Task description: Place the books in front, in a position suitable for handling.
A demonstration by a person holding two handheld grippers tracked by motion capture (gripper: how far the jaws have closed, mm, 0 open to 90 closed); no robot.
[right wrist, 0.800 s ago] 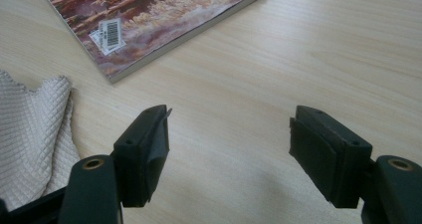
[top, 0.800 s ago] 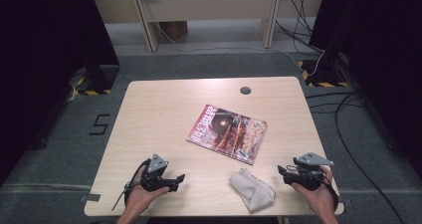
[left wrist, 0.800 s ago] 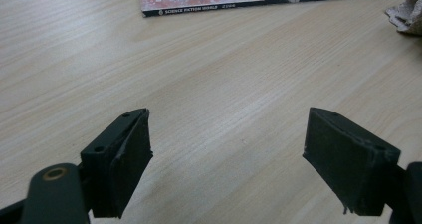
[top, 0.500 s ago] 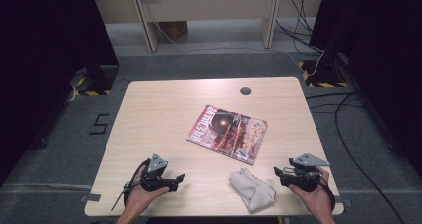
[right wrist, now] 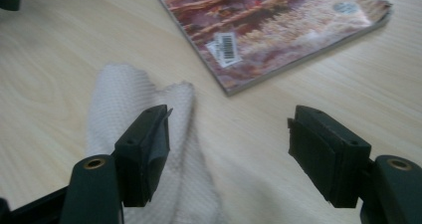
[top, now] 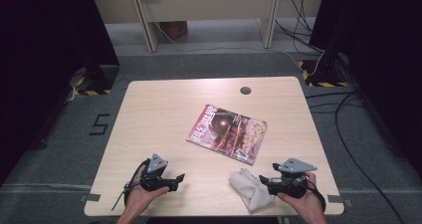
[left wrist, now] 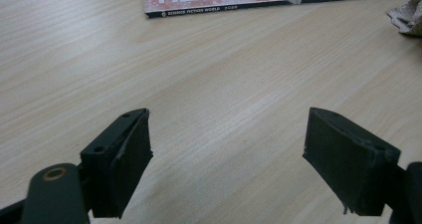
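Note:
A glossy magazine [top: 227, 133] with a red and dark cover lies flat on the middle of the light wooden table [top: 159, 109]. A crumpled white cloth [top: 251, 188] lies near the front edge, just in front of the magazine's near corner. My right gripper [top: 263, 180] points left, its open jaws right at the cloth's right side. In the right gripper view the cloth [right wrist: 119, 104] lies under the left jaw and partly between the two, and the magazine [right wrist: 268, 20] is beyond. My left gripper [top: 178, 180] rests at the front left, open over bare wood [left wrist: 226, 119].
A dark round cable hole [top: 245, 90] sits near the table's far edge. Grey floor surrounds the table, with black cables [top: 343, 109] at the right and another desk's legs [top: 268, 15] behind. Dark curtains stand on both sides.
My right gripper has shifted a little to the left, closer to the cloth. The left gripper, the magazine and the cloth have stayed where they were.

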